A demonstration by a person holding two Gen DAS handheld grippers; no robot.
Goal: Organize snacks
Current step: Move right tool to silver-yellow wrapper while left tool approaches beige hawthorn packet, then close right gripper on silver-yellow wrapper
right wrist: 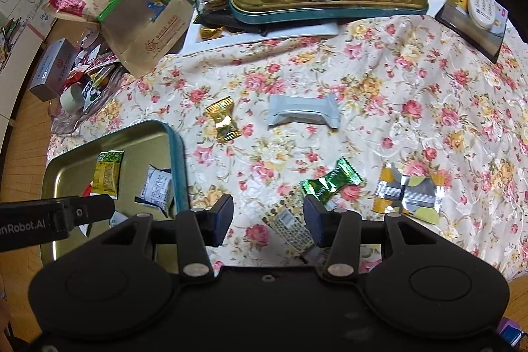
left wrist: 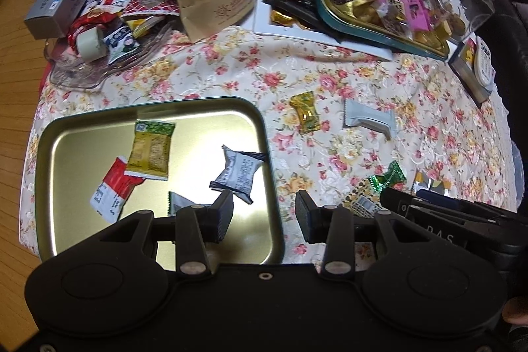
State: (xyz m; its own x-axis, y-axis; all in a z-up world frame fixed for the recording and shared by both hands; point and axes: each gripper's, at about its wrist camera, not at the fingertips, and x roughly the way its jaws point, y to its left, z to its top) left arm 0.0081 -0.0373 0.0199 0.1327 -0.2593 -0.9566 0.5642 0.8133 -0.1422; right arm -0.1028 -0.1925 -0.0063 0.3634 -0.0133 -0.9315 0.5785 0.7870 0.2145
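Both hand-held grippers, left (left wrist: 264,215) and right (right wrist: 268,218), gape empty; four snacks lie in the tin (left wrist: 99,134), five remain on the counter (right wrist: 412,81) beside it.

Floral tablecloth (right wrist: 379,94): gold tin (right wrist: 178,160), loose candies, grey pkt (right wrist: 302,112).

Left gripper (left wrist: 264,213) and right gripper (right wrist: 268,220) point steeply down, jaws apart, empty.
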